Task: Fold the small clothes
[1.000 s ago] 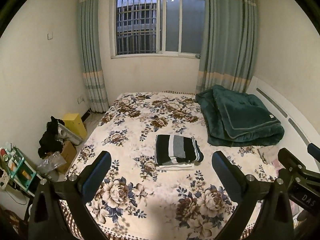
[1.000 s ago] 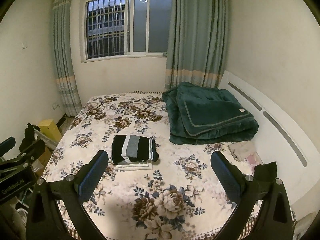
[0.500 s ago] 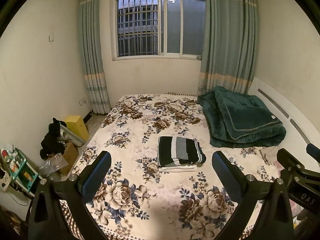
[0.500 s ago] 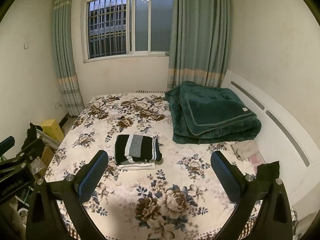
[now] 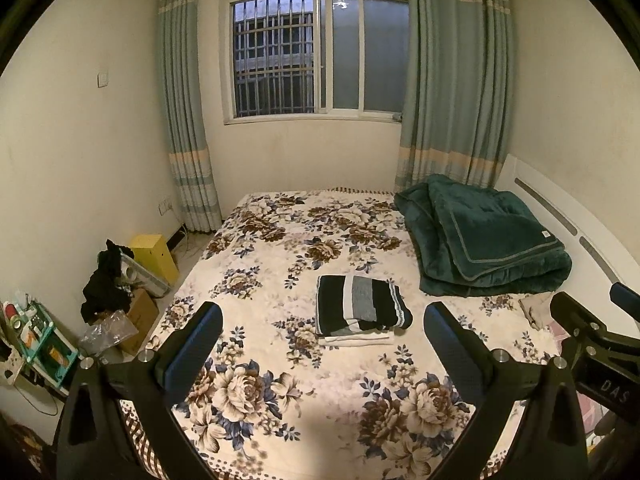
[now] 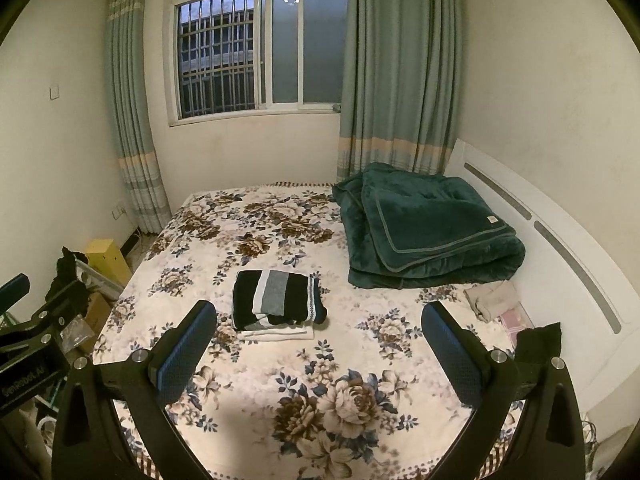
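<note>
green quilt folded on floral bedspread | yellow box on floor | barred window

Black left gripper, right gripper: blue-padded jaws, silver screws.

"DAS" in white letters on the black body of the right gripper, seen off to the right of the left gripper. "GenRobot.AI", partly blurred, on the left gripper's body, left of the right gripper's fingers.
</note>
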Tool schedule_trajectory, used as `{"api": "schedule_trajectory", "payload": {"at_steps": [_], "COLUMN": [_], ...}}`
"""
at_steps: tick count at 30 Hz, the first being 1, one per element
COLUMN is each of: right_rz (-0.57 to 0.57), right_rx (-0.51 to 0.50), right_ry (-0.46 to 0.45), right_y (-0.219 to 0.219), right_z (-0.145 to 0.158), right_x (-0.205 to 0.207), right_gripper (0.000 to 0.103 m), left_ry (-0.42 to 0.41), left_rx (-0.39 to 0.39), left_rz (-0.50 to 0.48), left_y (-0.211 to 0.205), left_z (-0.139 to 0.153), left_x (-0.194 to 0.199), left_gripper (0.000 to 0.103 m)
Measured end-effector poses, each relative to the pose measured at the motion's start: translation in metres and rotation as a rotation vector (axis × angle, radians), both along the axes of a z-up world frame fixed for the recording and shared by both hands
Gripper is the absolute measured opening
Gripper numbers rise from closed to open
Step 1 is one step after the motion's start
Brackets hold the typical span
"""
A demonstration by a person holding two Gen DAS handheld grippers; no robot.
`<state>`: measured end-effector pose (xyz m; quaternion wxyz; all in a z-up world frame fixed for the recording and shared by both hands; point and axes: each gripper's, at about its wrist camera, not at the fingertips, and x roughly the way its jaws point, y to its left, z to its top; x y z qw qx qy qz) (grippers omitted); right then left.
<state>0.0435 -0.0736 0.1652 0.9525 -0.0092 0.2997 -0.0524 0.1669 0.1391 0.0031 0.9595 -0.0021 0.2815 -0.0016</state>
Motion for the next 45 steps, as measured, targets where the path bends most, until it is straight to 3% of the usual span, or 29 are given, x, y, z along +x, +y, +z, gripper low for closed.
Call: {"api": "schedule_trajectory", "payload": {"at_steps": [45], "right_rz": [-0.003], "right_rx": [-0.003], "right_ry": [-0.010], "right_y": [0.029], "right_z": [0.006], "right_x": [-0.001], "right_gripper": [0.103], "left_ry": [-0.018], "left_rx": [-0.009], "left_rz": [-0.004], "left_y": [0.010], "left_z": [0.013], "left_x": [-0.007], "left_gripper": [0.103]}}
